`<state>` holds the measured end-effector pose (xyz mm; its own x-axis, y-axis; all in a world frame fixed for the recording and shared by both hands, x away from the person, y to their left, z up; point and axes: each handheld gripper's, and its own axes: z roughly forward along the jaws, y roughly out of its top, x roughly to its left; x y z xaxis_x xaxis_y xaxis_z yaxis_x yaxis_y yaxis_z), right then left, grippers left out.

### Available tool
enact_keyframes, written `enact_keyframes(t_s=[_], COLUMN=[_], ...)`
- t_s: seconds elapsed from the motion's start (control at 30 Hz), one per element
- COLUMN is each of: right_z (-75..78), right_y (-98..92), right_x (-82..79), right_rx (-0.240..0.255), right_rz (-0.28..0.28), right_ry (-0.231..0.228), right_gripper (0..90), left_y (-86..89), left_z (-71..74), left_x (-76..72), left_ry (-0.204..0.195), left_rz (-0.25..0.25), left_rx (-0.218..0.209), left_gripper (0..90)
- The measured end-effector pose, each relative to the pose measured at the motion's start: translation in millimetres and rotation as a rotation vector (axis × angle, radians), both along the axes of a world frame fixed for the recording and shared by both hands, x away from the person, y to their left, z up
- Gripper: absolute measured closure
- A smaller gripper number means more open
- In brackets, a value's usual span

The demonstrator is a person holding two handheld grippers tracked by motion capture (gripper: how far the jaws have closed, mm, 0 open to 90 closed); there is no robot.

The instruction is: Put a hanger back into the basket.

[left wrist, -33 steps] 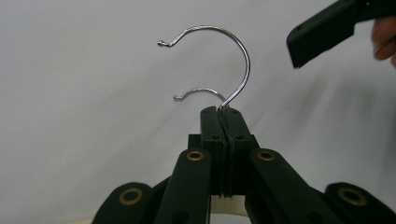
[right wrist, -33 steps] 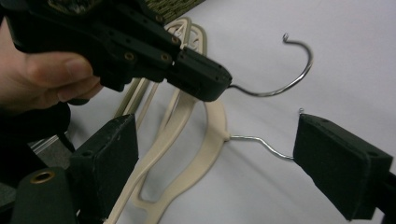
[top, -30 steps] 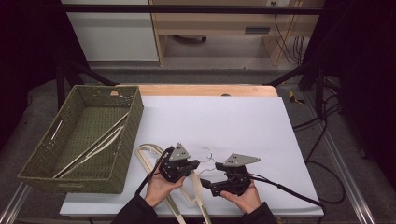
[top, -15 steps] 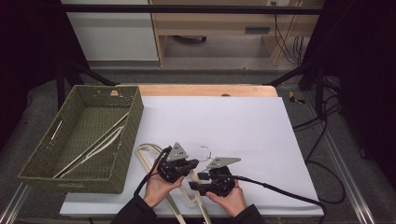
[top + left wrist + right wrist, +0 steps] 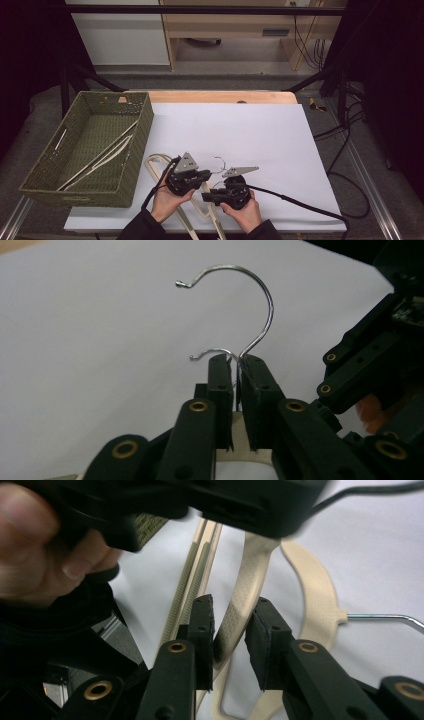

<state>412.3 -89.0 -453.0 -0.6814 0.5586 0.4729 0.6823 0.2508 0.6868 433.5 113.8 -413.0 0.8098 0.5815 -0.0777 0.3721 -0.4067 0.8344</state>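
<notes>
The left claw [image 5: 235,365] is pressed together on the wire neck of a hanger's metal hook [image 5: 250,305], which rises straight out past the jaw tips and curls over toward the far side of the desk [image 5: 260,130]. The right claw [image 5: 232,615] is spread, its jaws standing on either side of a cream hanger arm [image 5: 240,610] without clamping it. From above, both claws sit close together at the near edge of the desk, each held in a hand. The cream plastic hangers [image 5: 159,167] lie flat beneath them, overlapping, their long arms running from near the basket down toward the person. The green woven basket [image 5: 132,150] stands on the desk's left side, holding more hangers [image 5: 100,157] laid diagonally.
</notes>
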Motion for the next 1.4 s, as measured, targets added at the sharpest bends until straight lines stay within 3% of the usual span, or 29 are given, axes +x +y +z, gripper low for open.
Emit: enact_keyframes(t_s=[0.17, 0.43, 0.53, 0.67, 0.77, 0.93, 1.13, 1.27, 1.4], right_z=[5.2, 16.2, 19.1, 26.9, 32.1, 39.4, 46.1, 49.1, 48.6], right_y=[-2.2, -7.0, -8.9, -14.1, -18.9, -26.2, -31.0, -32.7, -32.6], right_x=[-0.6, -0.9, -0.9, -2.1, -2.8, -2.4, -3.7, -5.6, -5.8], right_rx=[0.032, 0.083, 0.091, 0.094, 0.069, 0.044, 0.064, 0.079, 0.079], right_rz=[0.0, -0.001, 0.011, 0.026, 0.037, 0.088, 0.139, 0.161, 0.192], right_ry=[-0.007, 0.014, 0.011, 0.002, -0.023, -0.053, -0.087, -0.096, -0.102], right_gripper=[77.4, 82.6, 84.9, 86.6, 86.7, 86.8, 86.7, 86.7, 86.8], left_y=[29.9, 72.7, 77.7, 76.0, 73.2, 68.6, 55.7, 48.0, 43.8], left_z=[16.4, 28.3, 29.3, 27.7, 27.1, 27.0, 20.9, 17.7, 16.1], left_x=[-5.7, -11.6, -11.0, -11.0, -11.4, -12.0, -12.1, -12.6, -12.7], left_ry=[-0.031, -0.067, -0.067, -0.069, -0.065, -0.031, 0.003, 0.005, 0.006], left_rz=[0.024, 0.076, 0.073, 0.064, 0.047, -0.016, -0.092, -0.13, -0.16], left_rx=[-0.037, -0.092, -0.1, -0.079, -0.067, -0.048, 0.018, 0.056, 0.067], left_gripper=[64.7, 35.5, 27.2, 20.2, 16.0, 13.9, 18.7, 27.8, 40.6])
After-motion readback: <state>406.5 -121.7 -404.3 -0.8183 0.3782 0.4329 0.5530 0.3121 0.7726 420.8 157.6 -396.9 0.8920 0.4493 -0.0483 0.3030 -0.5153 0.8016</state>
